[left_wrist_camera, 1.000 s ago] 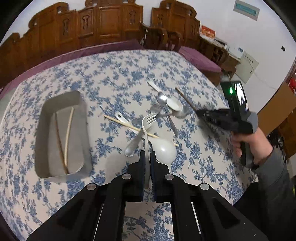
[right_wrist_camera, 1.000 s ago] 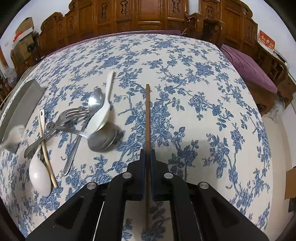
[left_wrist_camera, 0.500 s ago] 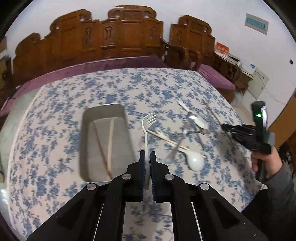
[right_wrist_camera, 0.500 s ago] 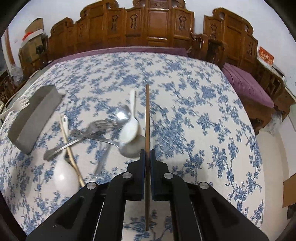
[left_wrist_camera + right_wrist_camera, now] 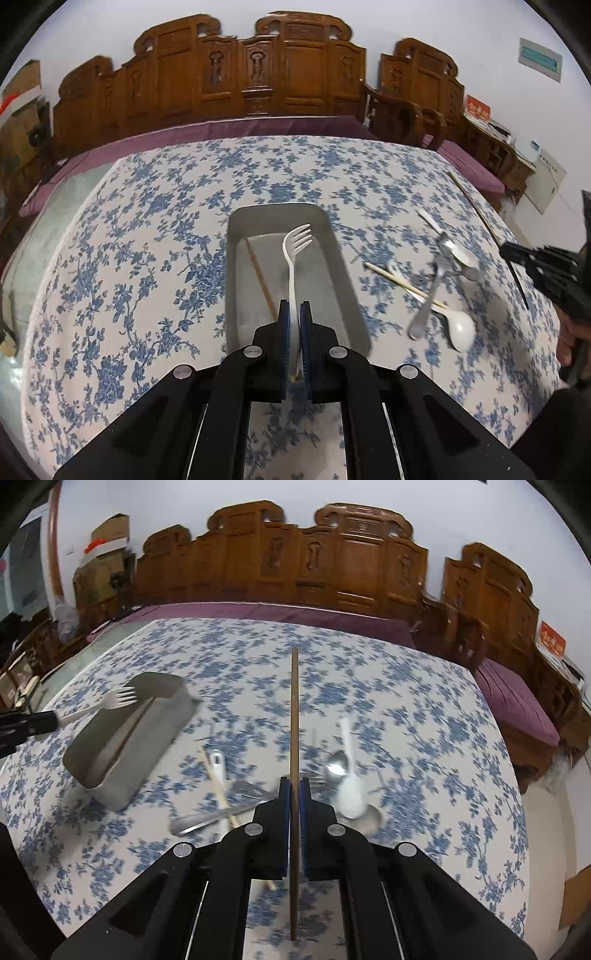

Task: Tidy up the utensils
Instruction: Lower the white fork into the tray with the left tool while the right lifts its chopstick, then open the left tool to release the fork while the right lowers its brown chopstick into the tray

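Left gripper (image 5: 294,314) pinching white plastic fork (image 5: 293,254), now carried from the pile to above the grey metal tray (image 5: 347,295); release next. Right gripper (image 5: 294,794) clamped on dark wooden chopstick (image 5: 294,716), lifted off tablecloth.

Floral table (image 5: 155,236), metal tray (image 5: 343,280), utensils (image 5: 439,291)

white fork (image 5: 293,258), grey tray (image 5: 343,273), brown chopstick (image 5: 294,738) — blue-floral white tablecloth (image 5: 147,258).
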The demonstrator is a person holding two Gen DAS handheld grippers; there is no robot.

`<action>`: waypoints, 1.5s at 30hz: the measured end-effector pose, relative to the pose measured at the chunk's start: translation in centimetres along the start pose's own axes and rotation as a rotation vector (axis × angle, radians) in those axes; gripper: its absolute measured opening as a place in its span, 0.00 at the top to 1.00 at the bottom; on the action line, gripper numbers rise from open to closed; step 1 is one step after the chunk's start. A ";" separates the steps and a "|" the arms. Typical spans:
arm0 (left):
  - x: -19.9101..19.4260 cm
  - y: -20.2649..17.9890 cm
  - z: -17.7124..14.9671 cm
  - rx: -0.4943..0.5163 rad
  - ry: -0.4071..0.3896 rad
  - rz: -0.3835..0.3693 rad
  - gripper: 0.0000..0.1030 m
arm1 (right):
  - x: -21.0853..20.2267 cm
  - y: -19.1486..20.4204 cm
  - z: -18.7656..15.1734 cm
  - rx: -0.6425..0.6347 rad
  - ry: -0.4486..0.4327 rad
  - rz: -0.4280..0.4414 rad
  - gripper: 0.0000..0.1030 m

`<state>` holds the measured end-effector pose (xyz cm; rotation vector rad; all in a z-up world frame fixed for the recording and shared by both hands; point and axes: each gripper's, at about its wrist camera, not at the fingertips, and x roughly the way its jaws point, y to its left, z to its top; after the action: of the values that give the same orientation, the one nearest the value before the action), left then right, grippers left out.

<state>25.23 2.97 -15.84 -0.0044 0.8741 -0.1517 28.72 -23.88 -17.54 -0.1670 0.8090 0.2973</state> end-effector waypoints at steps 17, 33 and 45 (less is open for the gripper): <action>4.8 1.3 0.5 -0.020 0.003 0.017 0.95 | 1.4 8.7 3.6 -0.056 0.004 0.129 0.94; 6.7 0.9 1.0 -0.002 0.018 -0.006 0.94 | 3.6 11.8 4.3 -0.050 0.040 0.151 0.94; 3.1 4.2 2.3 -0.019 -0.082 0.041 0.73 | 5.2 15.0 5.4 -0.023 0.056 0.208 0.94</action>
<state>29.54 6.54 -17.03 -0.0105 0.7934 -0.1047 30.94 -7.27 -18.12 -0.1127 0.8800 0.5003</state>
